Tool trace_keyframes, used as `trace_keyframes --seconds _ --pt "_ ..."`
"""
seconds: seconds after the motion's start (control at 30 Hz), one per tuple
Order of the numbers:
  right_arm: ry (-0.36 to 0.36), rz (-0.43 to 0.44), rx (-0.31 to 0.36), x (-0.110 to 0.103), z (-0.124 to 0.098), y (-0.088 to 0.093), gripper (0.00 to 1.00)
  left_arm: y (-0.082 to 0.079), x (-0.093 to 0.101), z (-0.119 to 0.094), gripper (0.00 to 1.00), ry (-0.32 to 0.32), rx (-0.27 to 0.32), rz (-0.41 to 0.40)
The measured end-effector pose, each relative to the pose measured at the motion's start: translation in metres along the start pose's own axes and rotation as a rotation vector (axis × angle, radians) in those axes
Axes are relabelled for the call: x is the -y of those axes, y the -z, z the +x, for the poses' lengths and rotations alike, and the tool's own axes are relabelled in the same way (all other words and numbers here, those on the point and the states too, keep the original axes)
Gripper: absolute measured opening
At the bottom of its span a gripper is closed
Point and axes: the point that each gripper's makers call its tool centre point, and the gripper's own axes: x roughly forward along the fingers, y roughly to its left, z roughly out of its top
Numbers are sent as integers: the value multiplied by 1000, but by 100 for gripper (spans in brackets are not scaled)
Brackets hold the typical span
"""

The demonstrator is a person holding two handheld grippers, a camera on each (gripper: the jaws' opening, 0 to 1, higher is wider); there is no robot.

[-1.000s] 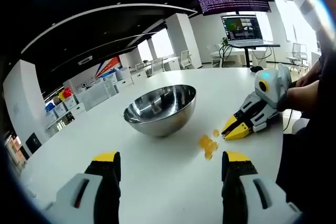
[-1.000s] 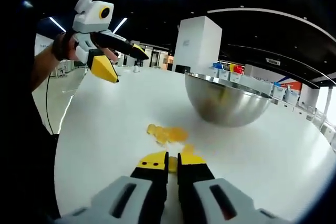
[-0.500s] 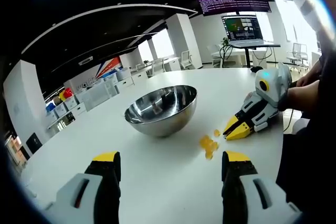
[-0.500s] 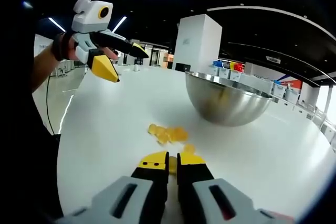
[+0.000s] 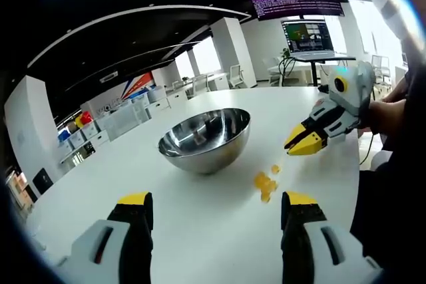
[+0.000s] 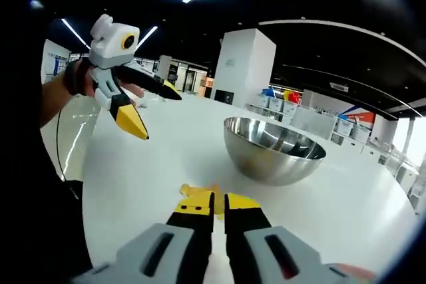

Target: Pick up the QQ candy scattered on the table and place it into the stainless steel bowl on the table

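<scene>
Candy (image 6: pixel 218 205), small, probably soft and light so best pinched across its middle, is sitting between the closed right gripper (image 6: pixel 219 205) jaws near the bowl (image 6: pixel 274 148), while the left gripper (image 5: pixel 217 205) is gaping, holding nothing.

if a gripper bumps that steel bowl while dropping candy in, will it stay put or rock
The stainless steel bowl is round-bottomed, resting on a small patch of the smooth white table, so a rim bump would probably rock it. Its shiny, thin-looking wall suggests it is light and may slide. It looks stiff, so denting seems unlikely.
</scene>
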Motion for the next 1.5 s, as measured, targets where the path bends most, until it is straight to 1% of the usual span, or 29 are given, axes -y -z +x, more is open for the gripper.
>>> trace_keyframes --seconds 0.23,0.33,0.43,0.57,0.63,0.73,0.77,0.87,0.97,1.07,1.2,1.27,1.3,1.33,1.5 --pt "36 -36 56 15 -9 -34 5 -1 -1 -1 78 0 6 0" --pt "70 -82 86 29 -12 -54 5 -2 -2 -1 78 -4 9 1" --pt "106 -102 102 46 -14 -71 5 -2 -2 -1 78 0 11 2" --pt "151 -142 140 65 -15 -95 5 -1 -2 -2 78 -3 9 1" --pt "170 -147 152 76 -13 -108 5 0 -4 -3 78 -7 8 -1" --pt "180 -140 188 85 -7 -126 5 0 -5 -3 78 -10 7 -1" --pt "181 -137 202 87 -4 -131 5 0 -5 -3 78 -10 9 -2" --pt "183 -132 212 94 8 -137 5 -1 -5 -3 78 -9 10 -1" --pt "190 -134 204 101 23 -136 5 0 -6 -3 78 -7 10 -3" --pt "185 -122 177 107 39 -127 5 1 -6 -4 78 -7 7 -1" --pt "167 -59 117 113 60 -105 5 1 -7 -4 78 -7 6 -4" --pt "167 -54 104 115 68 -97 5 2 -8 -4 78 -10 5 -6" --pt "159 -44 79 114 72 -89 5 2 -8 -4 78 -11 5 -6" --pt "160 -39 71 115 76 -83 5 2 -8 -4 78 -11 6 -7" --pt "152 -22 21 113 89 -60 5 2 -8 -2 78 -8 3 -9"
